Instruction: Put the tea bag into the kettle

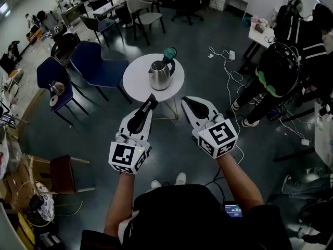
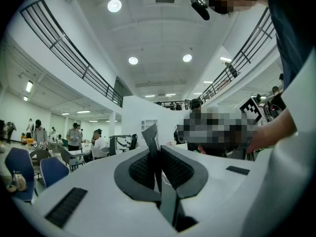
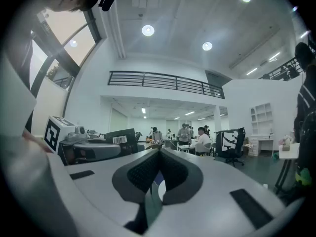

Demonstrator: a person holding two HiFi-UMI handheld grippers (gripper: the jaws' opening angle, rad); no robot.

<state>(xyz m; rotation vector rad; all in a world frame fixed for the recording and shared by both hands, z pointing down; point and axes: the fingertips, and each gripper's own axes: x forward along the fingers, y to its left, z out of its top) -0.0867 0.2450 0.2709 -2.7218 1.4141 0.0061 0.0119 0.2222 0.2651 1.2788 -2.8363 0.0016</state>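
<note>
Tea bag (image 2: 149,135), one only, is pinched between the nearly closed jaws of the left hand-held gripper (image 1: 149,105), well apart from the one kettle (image 1: 160,73) on the round worktop (image 1: 136,81). Right hand-held gripper (image 1: 187,101) has its jaws together and holds nothing. Two blue chairs (image 1: 99,66) stand beside the worktop.

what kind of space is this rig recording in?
Probably an open-plan office or lab hall: a railed mezzanine overhead, desks with seated people at the far end, and loose cables trailing over the grey floor.
</note>
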